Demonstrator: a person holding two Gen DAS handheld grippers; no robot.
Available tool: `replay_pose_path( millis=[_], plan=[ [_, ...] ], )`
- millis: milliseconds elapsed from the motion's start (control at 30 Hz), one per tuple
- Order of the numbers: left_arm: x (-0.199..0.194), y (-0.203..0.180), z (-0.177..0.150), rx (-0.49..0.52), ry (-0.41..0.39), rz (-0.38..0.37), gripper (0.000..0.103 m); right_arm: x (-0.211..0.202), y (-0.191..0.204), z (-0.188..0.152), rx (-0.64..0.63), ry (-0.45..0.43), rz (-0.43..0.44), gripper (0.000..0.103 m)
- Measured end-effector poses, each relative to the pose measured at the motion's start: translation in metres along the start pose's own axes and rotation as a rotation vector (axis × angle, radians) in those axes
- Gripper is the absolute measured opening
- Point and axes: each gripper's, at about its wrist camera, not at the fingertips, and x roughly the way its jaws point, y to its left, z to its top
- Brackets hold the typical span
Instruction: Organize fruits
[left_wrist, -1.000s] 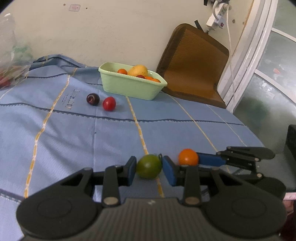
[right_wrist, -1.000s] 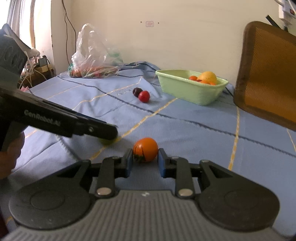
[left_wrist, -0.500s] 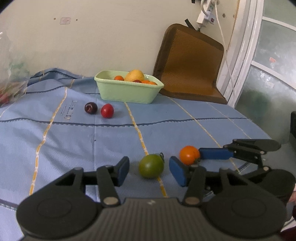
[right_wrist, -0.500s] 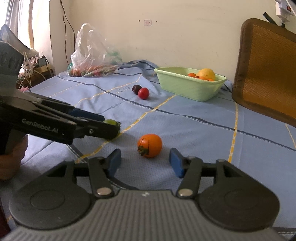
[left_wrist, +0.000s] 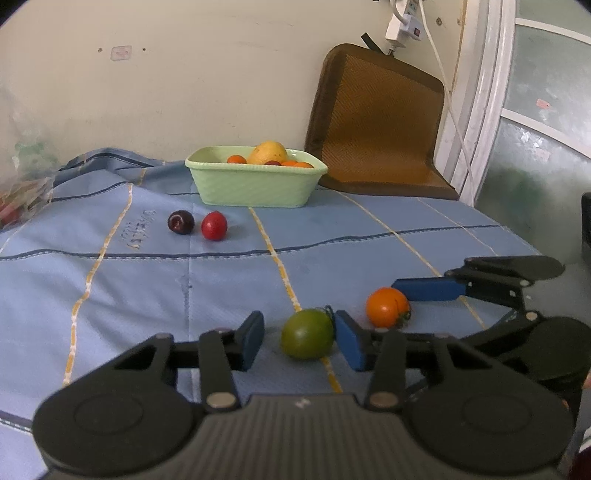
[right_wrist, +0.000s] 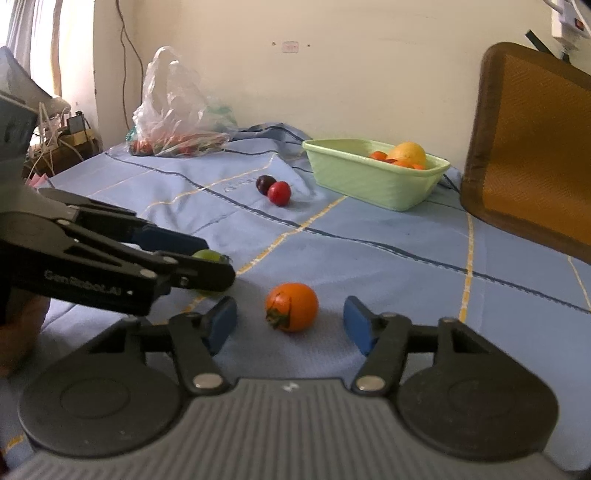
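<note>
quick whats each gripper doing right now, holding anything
left gripper: open, jaws just closing in; green tomato sits between them, gap on one side, not gripped.
right gripper: open, orange tomato lies loose between its jaws.

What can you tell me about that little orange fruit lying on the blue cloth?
The orange fruit is small, round and glossy, like a tomato, with a dried green stalk end turned sideways. It lies on the blue striped cloth, between the open blue pads of the right gripper; neither pad touches it. A green fruit lies nearby.
</note>
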Motion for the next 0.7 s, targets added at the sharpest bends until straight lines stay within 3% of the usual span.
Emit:
replay_pose_path(
  millis=[233,700],
  plan=[
    [-0.0013,0.0001,-0.0011,-0.004,-0.003,-0.024,0.031,0.0005,0.0021,0.0004,0.006,-0.002,0.022,0.051],
    [-0.0005,0.0032,-0.0006,-0.014,0.006,-0.040,0.031,0.0001,0.0008,0.0003,0.026,0.000,0.031,0.051]
  ],
)
